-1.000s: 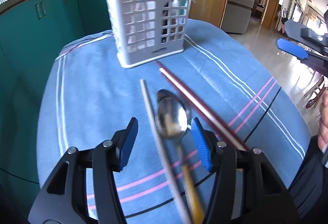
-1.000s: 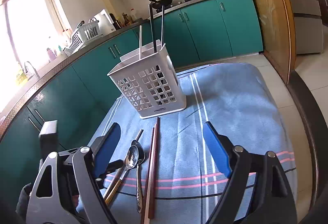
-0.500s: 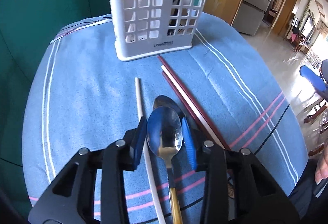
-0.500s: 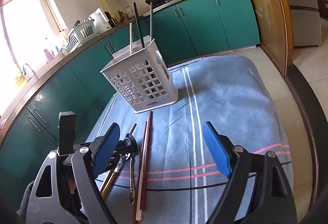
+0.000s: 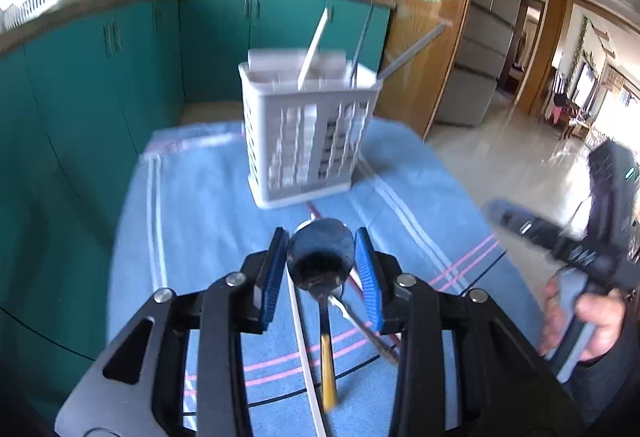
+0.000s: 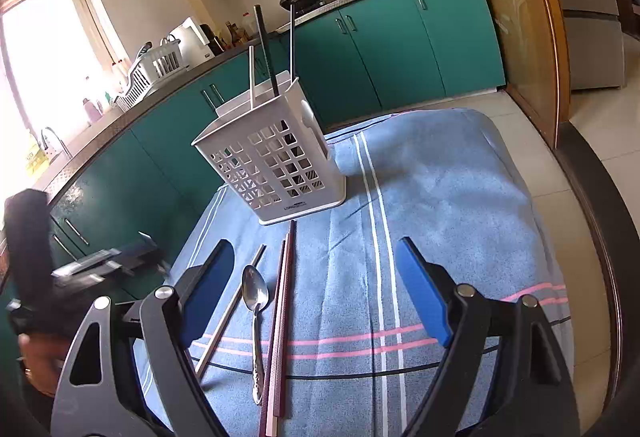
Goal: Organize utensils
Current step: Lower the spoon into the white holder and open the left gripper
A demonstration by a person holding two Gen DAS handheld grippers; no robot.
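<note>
My left gripper is shut on the bowl of a gold-handled spoon, held in the air above the blue striped cloth. The handle hangs back toward the camera. Ahead stands the white slotted utensil basket with a few chopsticks standing in it. In the right wrist view my right gripper hovers open and empty over a silver spoon, a pair of dark red chopsticks and a pale chopstick lying on the cloth in front of the basket.
The cloth covers a small table whose edges drop off on every side. Teal cabinets and a counter with pots stand behind. A hand holds the right gripper's handle at the right edge of the left wrist view.
The left jaws closed on the gold-handled spoon's bowl, then lifted it off the cloth, so the basket now looks lower and farther. The right gripper stayed open and almost still.
</note>
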